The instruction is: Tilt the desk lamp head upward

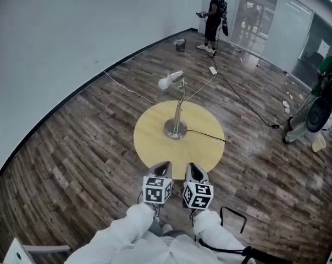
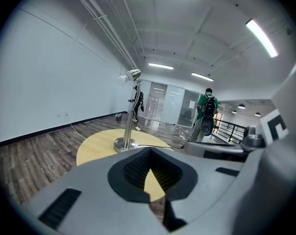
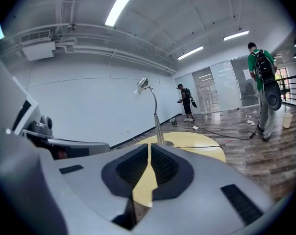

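Desk lamp (image 1: 176,128) stands at the round table's (image 1: 149,142) centre, well beyond your left gripper (image 1: 165,164) and right gripper (image 1: 191,166), both pinched closed and empty over the near edge. Your right gripper view shows the lamp head (image 3: 142,83) side-on atop its curved neck; the head view sees it from above.

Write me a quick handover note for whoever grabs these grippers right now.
Left gripper: shut, empty, by the round table's near edge.
Right gripper: shut, empty, beside the left one.
Desk lamp: upright mid-table, untouched. Lamp head points left in the head view and looks level or drooping. Cable trails right.
Done: nothing yet.
Left: reach the head and tilt it upward.
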A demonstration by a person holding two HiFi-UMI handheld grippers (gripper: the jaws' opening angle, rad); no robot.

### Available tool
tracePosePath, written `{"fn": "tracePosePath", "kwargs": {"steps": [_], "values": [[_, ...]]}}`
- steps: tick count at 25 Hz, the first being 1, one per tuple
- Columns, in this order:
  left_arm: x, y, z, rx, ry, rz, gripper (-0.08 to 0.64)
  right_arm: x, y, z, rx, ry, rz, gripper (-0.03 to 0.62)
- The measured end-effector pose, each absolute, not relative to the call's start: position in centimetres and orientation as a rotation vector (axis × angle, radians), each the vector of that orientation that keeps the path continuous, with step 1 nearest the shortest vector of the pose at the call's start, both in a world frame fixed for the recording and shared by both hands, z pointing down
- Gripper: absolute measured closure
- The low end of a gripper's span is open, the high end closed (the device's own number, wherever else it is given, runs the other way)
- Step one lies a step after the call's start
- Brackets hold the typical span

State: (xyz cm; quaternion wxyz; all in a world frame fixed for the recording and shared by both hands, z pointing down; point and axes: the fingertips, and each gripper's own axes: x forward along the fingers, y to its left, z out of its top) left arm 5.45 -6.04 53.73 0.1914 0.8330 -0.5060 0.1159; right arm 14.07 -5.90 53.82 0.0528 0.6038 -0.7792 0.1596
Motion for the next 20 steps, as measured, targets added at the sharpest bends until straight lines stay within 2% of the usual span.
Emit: {"fn": "tracePosePath", "kwargs": {"steps": [20], "values": [[1.7,-5.3,52.4,2.322,-1.479,0.304,0.557,10.9,-5.4,52.3,1.827,-2.352,0.425,0.577]]}}
